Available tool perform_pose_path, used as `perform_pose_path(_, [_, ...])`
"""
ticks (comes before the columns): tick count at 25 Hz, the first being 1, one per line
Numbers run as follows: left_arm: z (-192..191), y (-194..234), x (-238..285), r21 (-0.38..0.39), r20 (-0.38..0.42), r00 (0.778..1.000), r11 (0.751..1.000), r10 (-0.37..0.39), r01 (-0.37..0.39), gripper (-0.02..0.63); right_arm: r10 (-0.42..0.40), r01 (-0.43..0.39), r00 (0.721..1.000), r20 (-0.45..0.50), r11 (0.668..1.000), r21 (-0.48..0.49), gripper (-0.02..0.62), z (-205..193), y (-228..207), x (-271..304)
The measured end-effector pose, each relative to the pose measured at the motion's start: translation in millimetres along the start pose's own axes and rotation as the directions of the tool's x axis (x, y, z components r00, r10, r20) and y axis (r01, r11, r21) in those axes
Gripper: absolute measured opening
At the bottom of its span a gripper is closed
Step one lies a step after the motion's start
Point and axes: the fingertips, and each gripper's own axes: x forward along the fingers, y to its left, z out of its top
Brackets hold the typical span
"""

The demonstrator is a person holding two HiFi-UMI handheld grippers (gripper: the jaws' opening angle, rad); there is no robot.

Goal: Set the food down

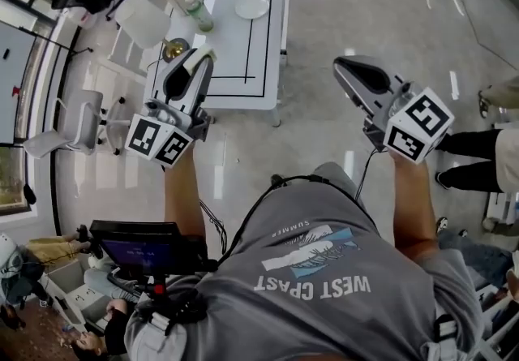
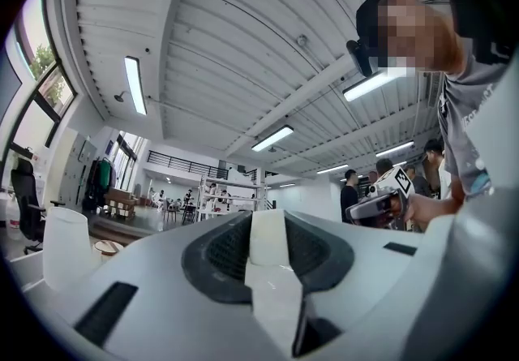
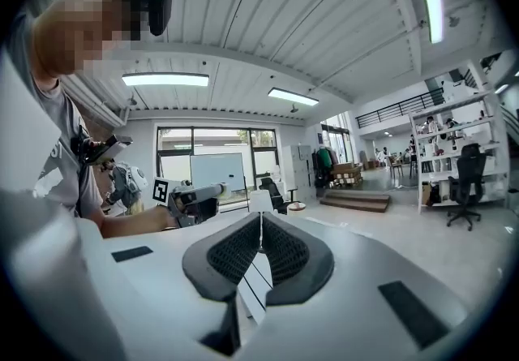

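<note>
**Pale food piece** (image 2: pixel 268 239): a flat whitish slab, pinched between the jaws of the left gripper (image 1: pixel 195 66). It is carried in the air by the near-left corner of the white table (image 1: pixel 268 67).

**Right gripper** (image 3: pixel 260 242): jaws pressed together, nothing between them.

**White plate** (image 1: pixel 251 6): on the table's far part, apparently bare.

**Status:** the food is gripped and not yet set down. Lowering it and releasing it are judged to remain.
</note>
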Motion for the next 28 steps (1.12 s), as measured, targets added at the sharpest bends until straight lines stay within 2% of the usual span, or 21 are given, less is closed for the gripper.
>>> perform_pose_path(7, [-26,43,52,-0.032,-0.023,1.000,0.999,0.007,-0.008,0.104,-0.014,0.015,0.999,-0.042,0.999,0.031,0.008,-9,-56,22])
perform_pose_path(16, [-70,68,140,-0.026,-0.057,0.994,0.995,0.095,-0.097,0.104,0.080,-0.079,0.996,-0.034,0.997,0.022,0.008,-11,-150,30])
perform_pose_path(23, [-83,79,178,-0.022,-0.089,0.988,0.991,0.130,-0.132,0.104,0.108,-0.106,0.993,-0.054,0.994,0.034,0.008,-4,-177,23])
perform_pose_path(28, [-116,101,209,-0.028,-0.142,0.981,0.990,0.135,-0.141,0.104,0.096,-0.091,0.993,-0.074,0.994,0.067,0.008,-21,-200,21])
